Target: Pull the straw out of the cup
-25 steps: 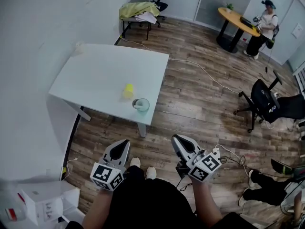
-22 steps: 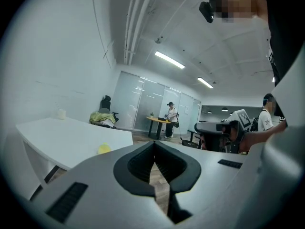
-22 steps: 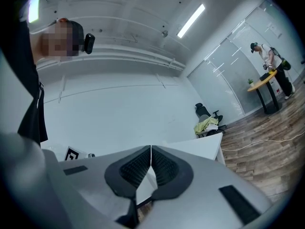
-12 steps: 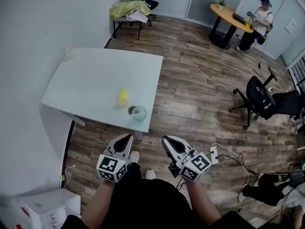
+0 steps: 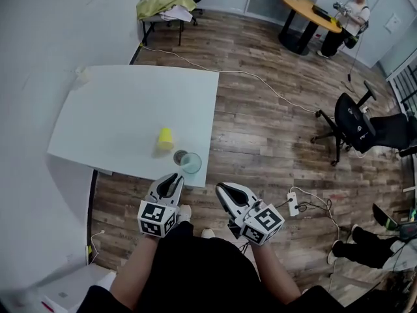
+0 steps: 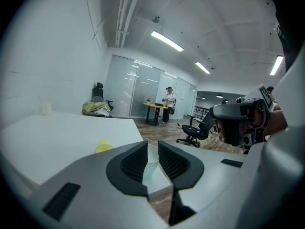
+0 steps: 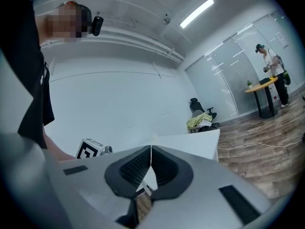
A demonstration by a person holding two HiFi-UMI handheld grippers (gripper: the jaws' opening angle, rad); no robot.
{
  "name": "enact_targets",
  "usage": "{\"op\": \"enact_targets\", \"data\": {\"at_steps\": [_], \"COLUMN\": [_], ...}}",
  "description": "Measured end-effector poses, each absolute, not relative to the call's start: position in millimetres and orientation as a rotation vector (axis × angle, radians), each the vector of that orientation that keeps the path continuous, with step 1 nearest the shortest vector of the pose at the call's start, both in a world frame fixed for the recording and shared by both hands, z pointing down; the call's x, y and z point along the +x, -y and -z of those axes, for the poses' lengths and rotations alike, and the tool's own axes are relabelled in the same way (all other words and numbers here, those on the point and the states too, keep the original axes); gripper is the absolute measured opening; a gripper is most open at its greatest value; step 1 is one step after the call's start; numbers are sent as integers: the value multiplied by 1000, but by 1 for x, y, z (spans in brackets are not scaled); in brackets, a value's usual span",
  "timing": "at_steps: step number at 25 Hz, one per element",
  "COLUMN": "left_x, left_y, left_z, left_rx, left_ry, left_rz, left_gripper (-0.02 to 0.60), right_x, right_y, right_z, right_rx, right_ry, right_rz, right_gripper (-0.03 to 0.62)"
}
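A clear glass cup (image 5: 189,162) stands near the front edge of the white table (image 5: 124,116); I cannot make out a straw in it. A yellow cup (image 5: 165,137) sits just behind it to the left. My left gripper (image 5: 174,177) hovers in front of the table edge, just short of the clear cup. Its jaws are opening with nothing between them, and the clear cup (image 6: 151,160) shows through the gap beyond the left gripper (image 6: 152,145). My right gripper (image 5: 220,187) hangs over the floor to the right of the table corner. The right gripper (image 7: 151,148) is shut and empty.
Wooden floor lies right of the table, with a power strip (image 5: 292,204) and a cable. A black office chair (image 5: 355,126) stands at the right. Far back are a chair with a yellow-green cloth (image 5: 166,2) and a round table (image 5: 313,12) with a person beside it. A wall runs along the left.
Both grippers have come closer to the table's front edge, and the table and cups now lie nearer in the head view. The left gripper's jaws have parted.
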State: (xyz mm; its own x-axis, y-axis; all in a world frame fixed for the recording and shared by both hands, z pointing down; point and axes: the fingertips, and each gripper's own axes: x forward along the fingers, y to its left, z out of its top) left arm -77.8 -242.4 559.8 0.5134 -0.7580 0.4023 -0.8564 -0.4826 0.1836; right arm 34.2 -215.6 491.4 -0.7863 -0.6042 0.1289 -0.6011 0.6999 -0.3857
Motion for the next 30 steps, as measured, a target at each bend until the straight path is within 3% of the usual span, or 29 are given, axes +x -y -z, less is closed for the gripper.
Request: {"op": "enact_targets", "data": {"at_steps": [5,24,30], "left_x": [-82,-76,-75], "left_y": [263,277,278], "left_z": [-584,-613,-613], "left_rx": [2383,2403,2412], "left_ry": [1280,1120,1112], "left_rz": [-455,-539,-531], "left_gripper": [127,124,76], "right_x": [35,45,48], "right_y": [233,255,253], "right_z": [-498,-512,-513], "right_rx": [-1094,-1241,-1261], "right_ry": [-2873,-2831,-2822], "right_rz": [680,743,750], "right_gripper": [23,23,23]}}
